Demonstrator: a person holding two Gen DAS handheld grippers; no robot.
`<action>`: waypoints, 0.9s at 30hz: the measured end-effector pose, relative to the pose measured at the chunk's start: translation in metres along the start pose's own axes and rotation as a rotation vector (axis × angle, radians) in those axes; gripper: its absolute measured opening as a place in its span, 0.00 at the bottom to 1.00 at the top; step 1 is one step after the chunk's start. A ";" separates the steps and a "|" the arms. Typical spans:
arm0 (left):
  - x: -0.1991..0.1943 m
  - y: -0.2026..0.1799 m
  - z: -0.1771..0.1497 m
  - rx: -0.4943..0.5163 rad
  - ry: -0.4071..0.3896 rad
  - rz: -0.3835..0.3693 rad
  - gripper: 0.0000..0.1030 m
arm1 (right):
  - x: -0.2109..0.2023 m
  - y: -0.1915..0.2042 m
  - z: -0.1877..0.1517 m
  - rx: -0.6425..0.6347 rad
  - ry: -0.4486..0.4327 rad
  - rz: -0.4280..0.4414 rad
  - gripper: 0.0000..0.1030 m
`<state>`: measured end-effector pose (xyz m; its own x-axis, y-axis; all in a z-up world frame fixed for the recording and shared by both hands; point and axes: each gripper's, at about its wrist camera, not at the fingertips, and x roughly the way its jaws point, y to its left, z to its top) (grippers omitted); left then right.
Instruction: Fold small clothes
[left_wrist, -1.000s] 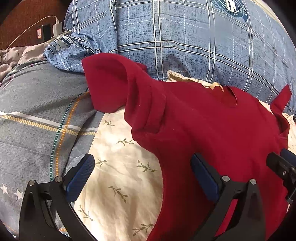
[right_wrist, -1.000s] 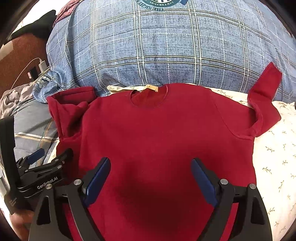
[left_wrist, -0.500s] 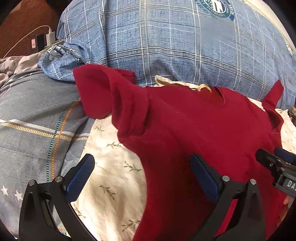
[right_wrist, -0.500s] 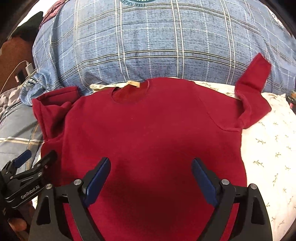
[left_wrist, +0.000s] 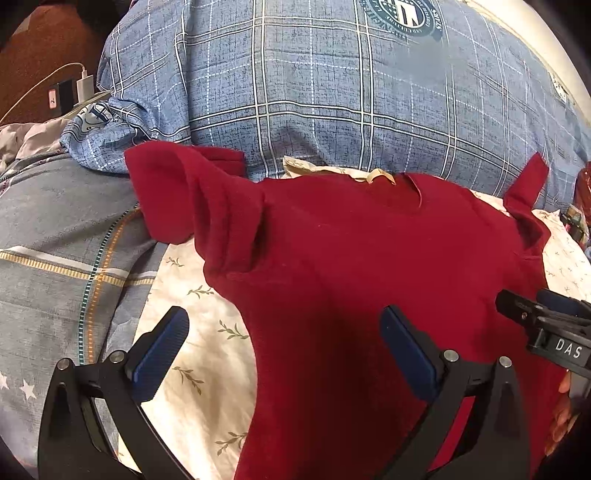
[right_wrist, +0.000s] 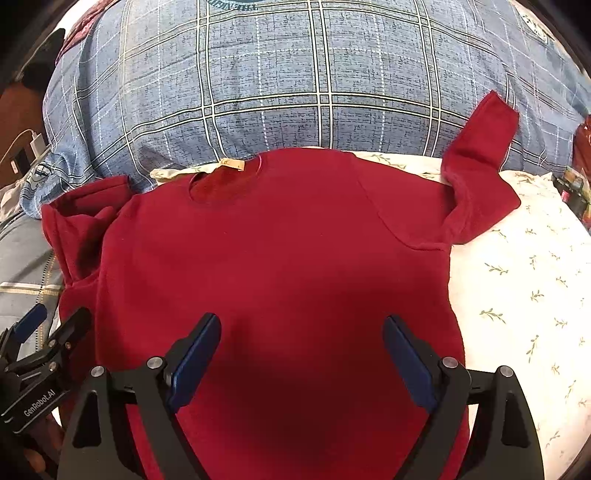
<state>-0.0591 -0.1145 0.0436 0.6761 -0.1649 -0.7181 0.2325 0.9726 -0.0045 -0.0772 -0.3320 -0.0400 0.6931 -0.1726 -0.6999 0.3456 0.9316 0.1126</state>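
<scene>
Blue plaid pillow across the back, leaf-print sheet below it. Red sweater spread flat on that sheet, collar toward the pillow, one sleeve bent up against the plaid, the other sleeve bunched over a grey quilt. Left gripper above the sweater's side edge, jaws wide apart, holding nothing. Right gripper over the sweater's body, jaws likewise spread and empty. Charger plug far back.

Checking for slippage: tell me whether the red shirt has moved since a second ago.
No: the red shirt keeps its collar tag beside the plaid pillow, as before.
</scene>
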 end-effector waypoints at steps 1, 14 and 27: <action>0.000 0.000 0.000 0.000 0.005 0.003 1.00 | 0.000 0.000 0.000 0.002 0.000 0.001 0.88; -0.011 0.003 0.002 -0.012 -0.001 0.028 1.00 | -0.003 0.003 -0.004 -0.030 -0.003 0.012 0.88; -0.006 0.003 0.001 -0.001 0.007 0.039 1.00 | -0.002 0.009 -0.006 -0.034 0.007 0.046 0.88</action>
<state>-0.0613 -0.1109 0.0486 0.6799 -0.1252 -0.7226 0.2053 0.9784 0.0236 -0.0788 -0.3211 -0.0417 0.7031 -0.1267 -0.6997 0.2917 0.9488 0.1214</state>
